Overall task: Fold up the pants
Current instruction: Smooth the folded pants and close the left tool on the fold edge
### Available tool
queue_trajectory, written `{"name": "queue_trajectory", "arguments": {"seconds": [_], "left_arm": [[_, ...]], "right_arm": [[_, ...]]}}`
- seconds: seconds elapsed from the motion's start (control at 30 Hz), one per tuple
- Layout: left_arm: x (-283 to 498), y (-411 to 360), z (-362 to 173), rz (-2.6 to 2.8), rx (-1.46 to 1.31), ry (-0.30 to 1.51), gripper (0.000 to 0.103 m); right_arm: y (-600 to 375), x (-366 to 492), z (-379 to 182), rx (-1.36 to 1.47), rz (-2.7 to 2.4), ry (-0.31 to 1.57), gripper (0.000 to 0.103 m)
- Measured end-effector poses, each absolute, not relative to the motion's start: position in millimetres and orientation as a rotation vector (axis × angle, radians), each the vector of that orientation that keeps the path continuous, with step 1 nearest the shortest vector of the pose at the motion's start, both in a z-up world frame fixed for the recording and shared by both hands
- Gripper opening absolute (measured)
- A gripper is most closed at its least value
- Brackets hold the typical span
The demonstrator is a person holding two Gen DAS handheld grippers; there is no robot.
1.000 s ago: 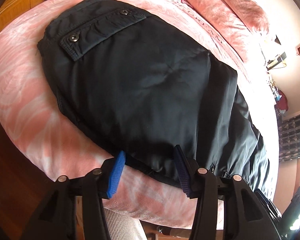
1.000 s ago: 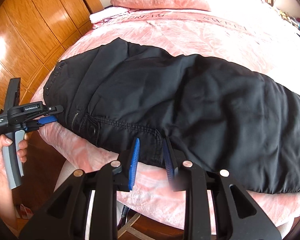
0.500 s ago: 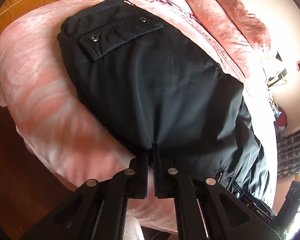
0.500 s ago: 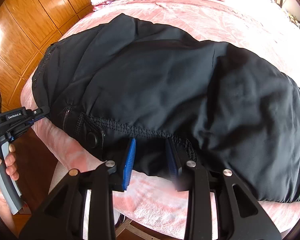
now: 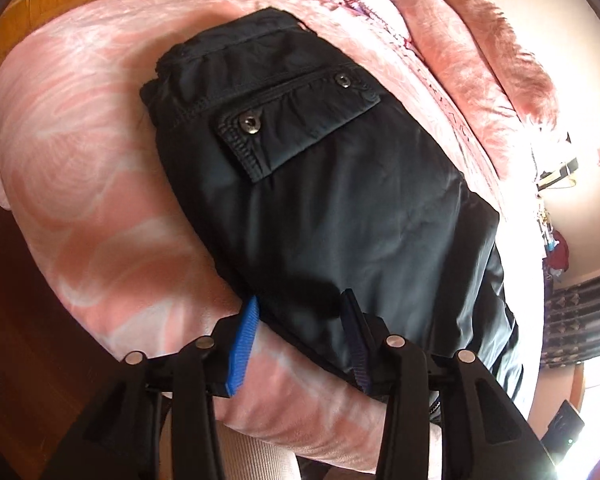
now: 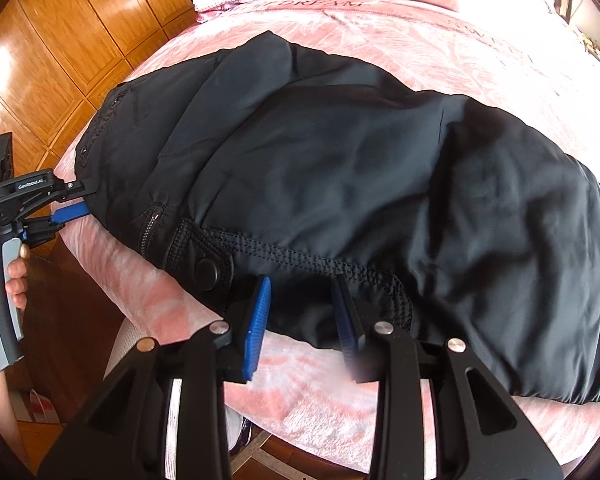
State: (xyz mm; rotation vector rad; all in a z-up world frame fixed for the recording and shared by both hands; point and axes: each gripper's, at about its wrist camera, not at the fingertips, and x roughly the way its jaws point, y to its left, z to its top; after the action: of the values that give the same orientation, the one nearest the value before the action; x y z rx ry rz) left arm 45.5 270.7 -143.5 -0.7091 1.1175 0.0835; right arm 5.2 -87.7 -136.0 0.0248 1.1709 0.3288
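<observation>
1. The black pants [image 6: 340, 168] lie stretched across the pink bed [image 6: 440, 40], their near edge along the bed's side.
2. The left tool [image 5: 300, 328] is spread wide at the pants' edge.
3. The right tool [image 6: 304, 304] is likewise wide, beside a snap tab [image 6: 206, 270].

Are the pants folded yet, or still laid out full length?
Laid out full length: the pants stretch across the bed, no crosswise fold visible.
</observation>
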Motion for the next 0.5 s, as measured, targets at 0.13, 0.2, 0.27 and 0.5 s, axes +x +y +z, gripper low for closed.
{"name": "queue_trajectory", "arguments": {"seconds": [0.13, 0.2, 0.27, 0.5], "left_arm": [[40.6, 270.8, -143.1, 0.118, -0.716, 1.08, 0.013], [36.3, 267.9, -141.3, 0.134, -0.692, 1.064, 0.009], [37.6, 266.4, -146.6, 0.148, -0.664, 1.077, 0.009], [33.2, 235.2, -112.2, 0.231, -0.425, 1.043, 0.018]], "right_arm": [[-87.4, 5.4, -136.1, 0.01, 0.32, 1.169, 0.033], [-87.3, 7.0, -138.0, 0.009, 0.307, 1.169, 0.033], [-87.9, 9.9, -142.0, 0.011, 0.292, 1.177, 0.033], [-103.7, 8.4, -132.2, 0.021, 0.274, 1.161, 0.033]]}}
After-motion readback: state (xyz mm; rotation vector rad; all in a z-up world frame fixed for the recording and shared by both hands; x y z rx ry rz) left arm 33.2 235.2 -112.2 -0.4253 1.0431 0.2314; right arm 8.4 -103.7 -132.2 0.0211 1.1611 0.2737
